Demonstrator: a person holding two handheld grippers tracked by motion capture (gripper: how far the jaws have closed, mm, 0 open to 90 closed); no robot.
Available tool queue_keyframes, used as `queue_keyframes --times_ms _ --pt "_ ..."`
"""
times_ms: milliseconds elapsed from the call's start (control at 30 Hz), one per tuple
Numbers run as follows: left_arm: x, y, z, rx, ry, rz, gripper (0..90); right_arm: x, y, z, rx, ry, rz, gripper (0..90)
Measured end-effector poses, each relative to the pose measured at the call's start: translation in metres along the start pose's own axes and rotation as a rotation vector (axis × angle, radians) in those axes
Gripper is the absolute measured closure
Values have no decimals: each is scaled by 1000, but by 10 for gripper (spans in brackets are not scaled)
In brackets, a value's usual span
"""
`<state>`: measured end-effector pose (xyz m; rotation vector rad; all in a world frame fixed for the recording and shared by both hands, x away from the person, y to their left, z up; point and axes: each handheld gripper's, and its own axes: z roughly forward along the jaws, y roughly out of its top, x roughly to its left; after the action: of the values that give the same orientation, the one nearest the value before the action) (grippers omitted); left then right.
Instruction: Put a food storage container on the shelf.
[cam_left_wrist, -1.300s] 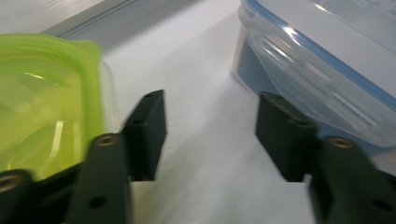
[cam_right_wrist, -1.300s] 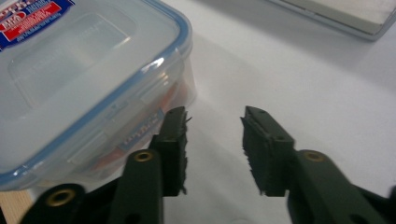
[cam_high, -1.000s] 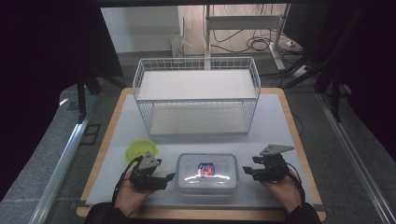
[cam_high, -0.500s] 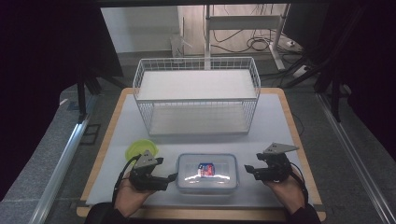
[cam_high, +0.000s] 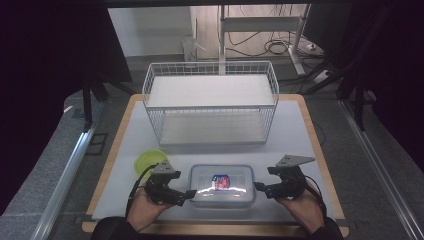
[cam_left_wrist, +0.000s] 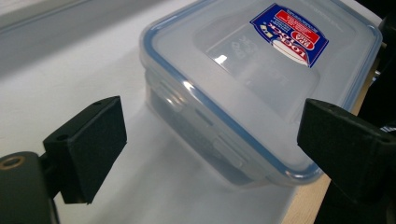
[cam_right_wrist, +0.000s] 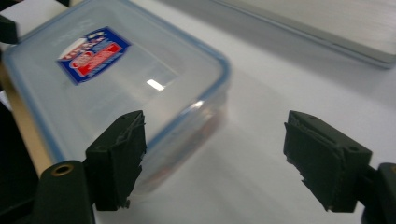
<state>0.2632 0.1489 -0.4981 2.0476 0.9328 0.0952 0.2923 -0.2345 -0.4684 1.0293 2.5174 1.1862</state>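
Both grippers are sitting open in my hands at the near edge of the white table (cam_high: 300, 130): my left gripper (cam_high: 187, 194) is pointing at the left end of the clear lidded container (cam_high: 222, 185), my right gripper (cam_high: 260, 188) at its right end. Neither seems to be touching it, though the high view is too coarse to be sure. I am seeing the blue-and-red label (cam_left_wrist: 289, 33) on the lid. Behind are standing a wire basket (cam_high: 210, 102) and a green bowl (cam_high: 147, 161).
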Motion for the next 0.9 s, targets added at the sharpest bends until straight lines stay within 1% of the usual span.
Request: queue_keyframes --times_ms 100,133,167,200,233,267,300,333,367,400,433,467,533,567,600,633,667,733,767,800,833,867,900 --pt "4 2 6 14 -39 -24 68 4 1 5 11 43 11 185" --pt "4 2 6 14 -39 -24 56 5 1 6 18 56 17 180" --pt "7 3 12 27 -82 -45 40 5 1 9 24 72 24 172" --pt "8 3 14 32 -99 -52 30 5 1 11 34 90 28 164" --pt "9 3 17 38 -112 -57 26 6 1 14 48 106 40 158" --pt "9 3 17 38 -112 -57 19 6 1 17 60 123 48 154" --pt "9 3 21 41 -143 -68 19 6 0 20 69 139 54 149" --pt "9 3 21 41 -143 -68 16 6 0 23 73 162 64 147" --pt "9 3 23 43 -157 -73 16 6 0 23 73 162 64 147" --pt "10 4 25 47 -176 -82 15 5 0 25 77 189 79 147" --pt "10 4 29 56 -204 -95 14 4 0 31 89 241 103 137" --pt "11 4 31 60 -209 -102 0 3 0 34 98 256 120 125" --pt "13 3 32 57 -215 -108 0 0 -1 37 107 283 147 130" --pt "15 3 32 62 -234 -124 0 -2 -1 39 111 306 162 125" --pt "16 2 33 63 -241 -135 0 -3 -2 40 114 315 175 119" --pt "16 2 33 63 -244 -139 0 -3 -2 41 117 320 185 119" --pt "15 2 33 65 -241 -134 0 -4 -2 41 121 322 188 128" --pt "14 2 32 68 -235 -129 9 -3 -1 38 125 317 189 166" --pt "11 3 28 73 -217 -116 21 -3 -1 37 132 318 196 179" --pt "10 2 25 65 -211 -113 43 -3 -2 36 134 322 208 190" --pt "11 1 23 62 -215 -121 69 -4 -3 36 135 327 219 208" --pt "13 0 21 45 -222 -132 104 -5 -3 34 134 335 225 229" --pt "15 -2 19 35 -238 -148 144 -5 -4 33 135 339 232 251"
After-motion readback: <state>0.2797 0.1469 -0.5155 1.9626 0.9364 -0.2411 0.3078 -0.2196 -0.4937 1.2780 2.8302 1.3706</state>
